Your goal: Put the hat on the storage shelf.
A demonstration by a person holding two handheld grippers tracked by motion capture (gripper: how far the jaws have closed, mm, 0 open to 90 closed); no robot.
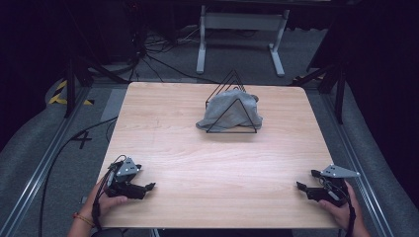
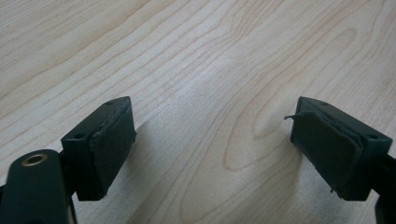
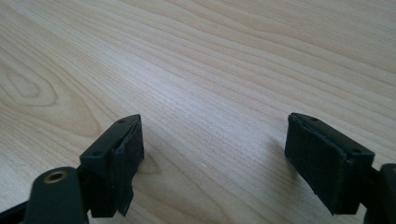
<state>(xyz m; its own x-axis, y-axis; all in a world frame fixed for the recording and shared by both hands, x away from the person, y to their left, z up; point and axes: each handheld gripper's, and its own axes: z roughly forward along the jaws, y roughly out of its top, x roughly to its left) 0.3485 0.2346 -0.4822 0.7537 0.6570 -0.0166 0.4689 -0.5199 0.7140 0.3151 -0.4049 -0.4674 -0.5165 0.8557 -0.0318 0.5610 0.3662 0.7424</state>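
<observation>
A grey cloth (image 1: 225, 112) lies draped over a black wire rack of triangles (image 1: 232, 78) at the far middle of the wooden table (image 1: 197, 163). My left gripper (image 1: 147, 185) rests at the front left corner in a hand and points toward the table's middle. In the left gripper view its jaws (image 2: 212, 112) stand wide apart over bare wood, with nothing between the pads. My right gripper (image 1: 306, 179) sits at the front right corner and points inward. Its jaws (image 3: 215, 121) are likewise open and empty over the tabletop.
Both grippers are far from the rack, with bare wood between them. Beyond the table stand the white legs of a frame (image 1: 242, 39), and black cables (image 1: 148, 54) trail over the grey floor. Metal rails (image 1: 44, 163) run along both sides.
</observation>
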